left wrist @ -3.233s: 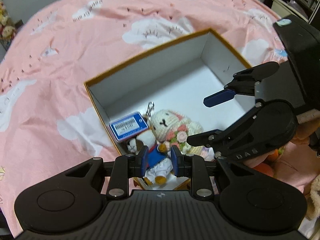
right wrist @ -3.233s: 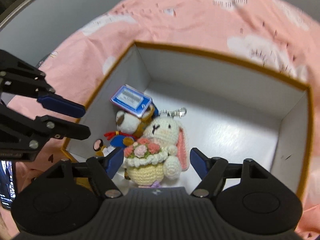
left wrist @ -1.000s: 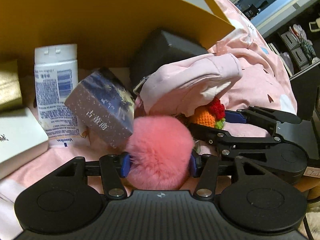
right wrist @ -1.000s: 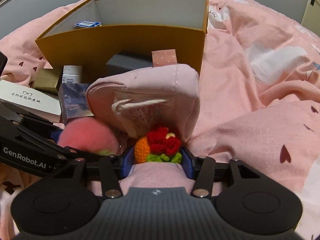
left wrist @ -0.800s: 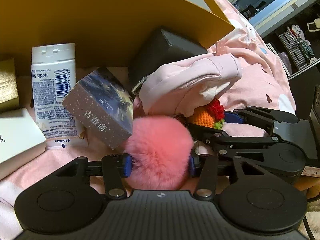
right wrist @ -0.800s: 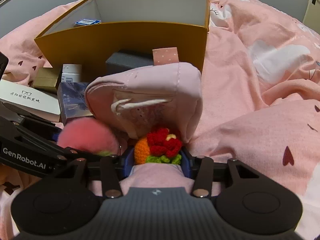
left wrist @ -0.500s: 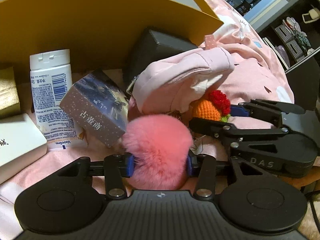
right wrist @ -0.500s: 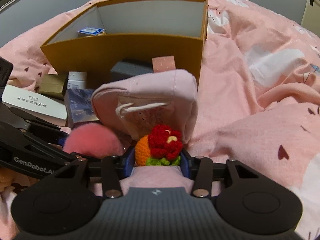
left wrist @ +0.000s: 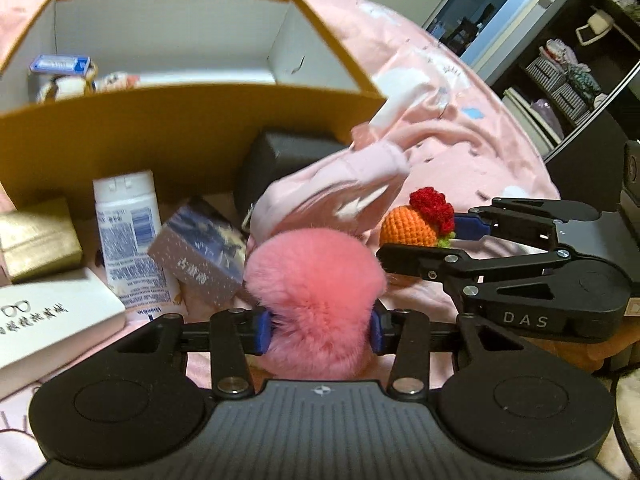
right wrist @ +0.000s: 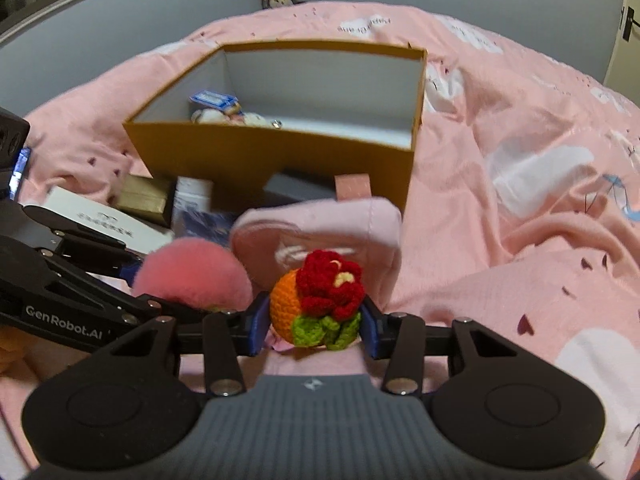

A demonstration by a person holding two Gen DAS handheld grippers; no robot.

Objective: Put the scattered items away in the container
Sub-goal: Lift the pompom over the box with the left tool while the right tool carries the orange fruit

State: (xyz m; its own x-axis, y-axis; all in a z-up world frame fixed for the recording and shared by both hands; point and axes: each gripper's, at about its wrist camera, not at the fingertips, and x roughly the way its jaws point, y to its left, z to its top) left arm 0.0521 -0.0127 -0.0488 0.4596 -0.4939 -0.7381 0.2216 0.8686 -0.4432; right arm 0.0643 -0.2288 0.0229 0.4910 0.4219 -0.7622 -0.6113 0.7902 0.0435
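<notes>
A fluffy pink pompom (left wrist: 316,280) sits between the blue pads of my left gripper (left wrist: 318,330), whose jaws are closing and press into its fur. It hangs above the pink bedding. My right gripper (right wrist: 314,330) is shut on a crocheted orange fruit with a red flower and green leaves (right wrist: 316,300), also lifted. The two grippers are side by side. Beyond them stands the mustard cardboard box (right wrist: 272,160), open at the top, with a blue card (left wrist: 60,64) and plush toys in its left corner.
Against the box's near wall lie a pink pouch (left wrist: 332,196), a dark grey case (left wrist: 288,156), a white lotion bottle (left wrist: 128,232), a patterned small box (left wrist: 204,252), a gold box (left wrist: 38,236) and a white glasses box (left wrist: 48,320). Rumpled pink bedding (right wrist: 520,220) spreads to the right.
Both grippers have risen with their loads off the bedding, so the box interior has come into view. The left jaws have squeezed the pompom tighter.
</notes>
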